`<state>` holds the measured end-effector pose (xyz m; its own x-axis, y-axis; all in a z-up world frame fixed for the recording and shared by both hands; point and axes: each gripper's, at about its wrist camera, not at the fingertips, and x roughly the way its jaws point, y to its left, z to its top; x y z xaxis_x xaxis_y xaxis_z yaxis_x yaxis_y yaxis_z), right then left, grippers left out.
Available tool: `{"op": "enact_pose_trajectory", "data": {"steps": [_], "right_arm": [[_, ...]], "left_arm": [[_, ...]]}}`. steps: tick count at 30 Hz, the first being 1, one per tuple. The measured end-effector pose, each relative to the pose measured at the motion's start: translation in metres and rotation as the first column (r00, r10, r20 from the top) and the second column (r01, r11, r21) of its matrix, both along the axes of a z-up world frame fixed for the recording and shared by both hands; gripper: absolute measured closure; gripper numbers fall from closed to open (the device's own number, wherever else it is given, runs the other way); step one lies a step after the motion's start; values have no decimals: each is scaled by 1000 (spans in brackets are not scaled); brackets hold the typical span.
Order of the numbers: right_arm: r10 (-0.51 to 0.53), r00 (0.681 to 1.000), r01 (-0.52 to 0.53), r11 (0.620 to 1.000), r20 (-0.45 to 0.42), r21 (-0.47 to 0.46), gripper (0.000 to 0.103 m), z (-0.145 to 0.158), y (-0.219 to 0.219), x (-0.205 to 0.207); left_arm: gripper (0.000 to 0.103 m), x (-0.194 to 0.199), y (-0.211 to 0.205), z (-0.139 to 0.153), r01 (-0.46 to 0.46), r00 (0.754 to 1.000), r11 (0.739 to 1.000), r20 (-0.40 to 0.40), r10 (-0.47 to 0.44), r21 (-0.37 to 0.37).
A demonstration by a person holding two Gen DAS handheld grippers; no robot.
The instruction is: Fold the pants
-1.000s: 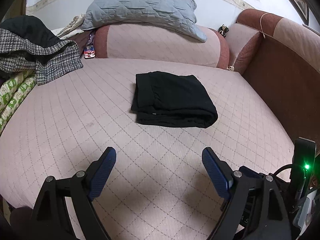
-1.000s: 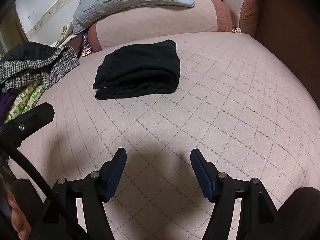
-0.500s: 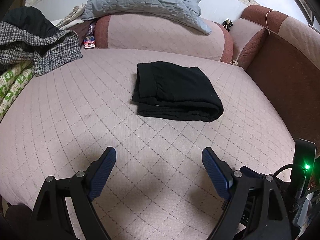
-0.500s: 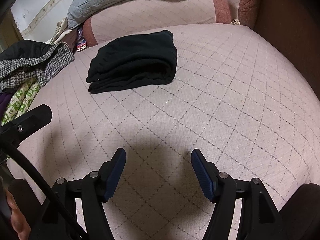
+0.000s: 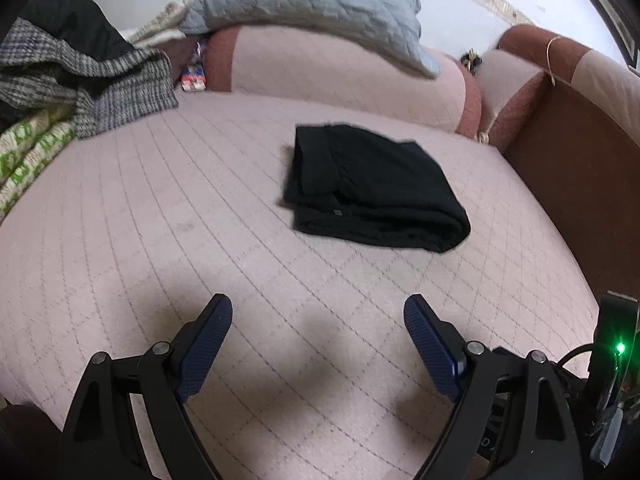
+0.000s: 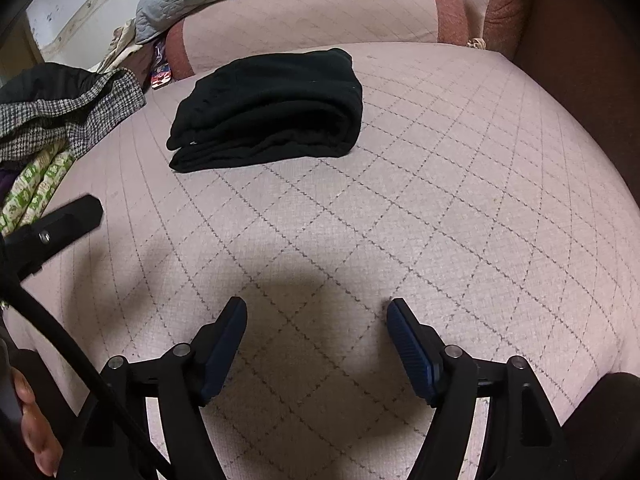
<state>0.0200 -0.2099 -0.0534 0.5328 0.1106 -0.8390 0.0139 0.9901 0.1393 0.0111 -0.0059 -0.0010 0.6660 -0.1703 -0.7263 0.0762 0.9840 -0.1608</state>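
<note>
A: Where are the pants (image 5: 376,188)?

B: Out on the bed (image 5: 160,220), well ahead of both grippers. A black, soft, thick bundle, folded into a squarish stack of several layers, with the rounded fold edge on the right in the left wrist view.

A: So which step is this?

B: By my reading, the folding looks done. Nothing is held. The left gripper (image 5: 318,334) has its jaws spread wide over bare cover; the right gripper (image 6: 316,328) has its jaws opening, also with nothing between them.

A: What would a next move ask for?

B: If anything, a tidy-up: reaching forward to the stack and pressing or squaring its loose left edge, where the layers look slightly uneven. The knit is limp, so it should be handled low and flat.

A: And the surroundings?

B: A pink quilted cover with diamond stitching, a grey quilted pillow (image 5: 312,4) on the bolster (image 5: 340,76), and a checked woollen garment (image 5: 88,84) heaped to the left.
</note>
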Motion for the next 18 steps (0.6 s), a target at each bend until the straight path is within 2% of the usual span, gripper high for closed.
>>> {"op": "enact_pose_trajectory", "data": {"steps": [3,5,7,10,12,15,18], "right_arm": [[1,1000,-1,1000,4,-1,26,1,2,0],[1,1000,-1,1000,12,6,26,3,2,-1],[-3,999,3,1000,32,5,26,7,1,-2],[-6,998,6,1000,66,-5,26,17,1,-4],[-2,996,4,1000,86,-19,25,22,2,-4],[12,995,-9,999,103,-32,25,30,5,-3],[27,993,-23,999,113,-38,25,37,10,0]], "left_arm": [[16,-11,4,13,-36,994,999,107,33,23],[14,-21,5,26,-73,977,996,203,62,49],[3,-31,7,40,-125,948,990,303,98,71],[0,-48,9,62,-166,897,983,426,118,77],[0,-50,9,74,-178,886,980,449,118,93],[0,-47,9,83,-224,899,965,411,152,134],[0,-41,14,84,-191,919,976,367,142,101]]}}
